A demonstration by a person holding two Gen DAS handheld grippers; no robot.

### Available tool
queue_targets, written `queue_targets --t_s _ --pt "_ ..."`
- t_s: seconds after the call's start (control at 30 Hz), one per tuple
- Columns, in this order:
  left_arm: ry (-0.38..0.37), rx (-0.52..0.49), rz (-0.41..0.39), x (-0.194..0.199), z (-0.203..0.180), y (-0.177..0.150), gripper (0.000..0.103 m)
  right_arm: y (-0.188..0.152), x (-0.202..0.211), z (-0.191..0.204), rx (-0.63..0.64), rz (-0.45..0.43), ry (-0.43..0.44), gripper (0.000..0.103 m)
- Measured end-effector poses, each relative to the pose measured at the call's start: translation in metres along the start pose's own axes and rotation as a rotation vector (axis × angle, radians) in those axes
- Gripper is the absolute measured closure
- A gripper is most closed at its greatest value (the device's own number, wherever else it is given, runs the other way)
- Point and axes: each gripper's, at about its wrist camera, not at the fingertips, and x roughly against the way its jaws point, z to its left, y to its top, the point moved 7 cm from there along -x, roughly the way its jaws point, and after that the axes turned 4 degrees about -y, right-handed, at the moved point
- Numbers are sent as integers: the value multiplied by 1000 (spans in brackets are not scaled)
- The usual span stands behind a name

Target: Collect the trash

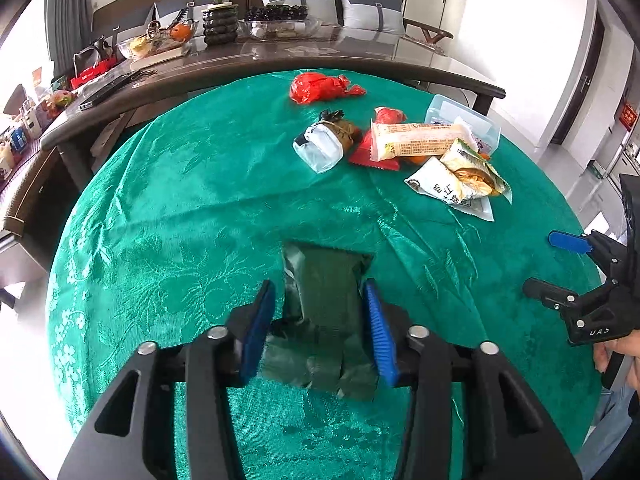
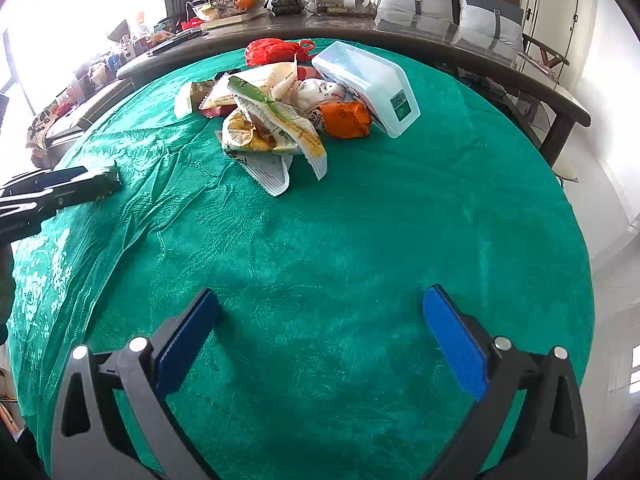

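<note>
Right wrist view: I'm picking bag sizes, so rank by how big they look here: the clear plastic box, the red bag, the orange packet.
1. clear plastic box, clearly largest.
2. red bag and orange packet look alike; the bag lies farther back, so no ranking.

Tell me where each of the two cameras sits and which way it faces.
Left wrist: rides the left claw, facing across the green tablecloth toward the sofa; its fingers flank a folded dark green bag; the right claw and a bit of hand show at the right edge.
Right wrist: rides the right claw, open and empty, facing the wrapper pile; the left claw shows at the left edge.
Shared: tablecloth, wrapper pile, red bag, clear plastic box.
</note>
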Motion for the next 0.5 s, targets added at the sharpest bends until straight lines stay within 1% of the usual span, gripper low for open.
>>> queue_targets --t_s 0.03,0.07,0.13,0.17,0.2,0.27,0.37,0.43,0.5 --pt "12 13 -3 -2 2 -1 21 0 0 0 0 0 0 5" --pt "24 23 -14 -3 4 -2 14 0 0 0 0 0 0 5" --pt "50 23 -18 -6 8 -6 12 0 0 0 0 0 0 5" --pt "53 29 13 -11 9 -8 11 0 0 0 0 0 0 5" --pt "53 33 26 -14 11 -8 11 0 0 0 0 0 0 5" --pt "61 32 32 -15 12 -8 5 0 0 0 0 0 0 5" --pt "93 -6 54 -20 9 -10 4 0 0 0 0 0 0 5" --pt "90 1 53 -19 10 -10 4 3 -2 1 12 4 3 5" --pt "90 4 52 -19 10 -10 4 16 -12 6 49 33 21 5"
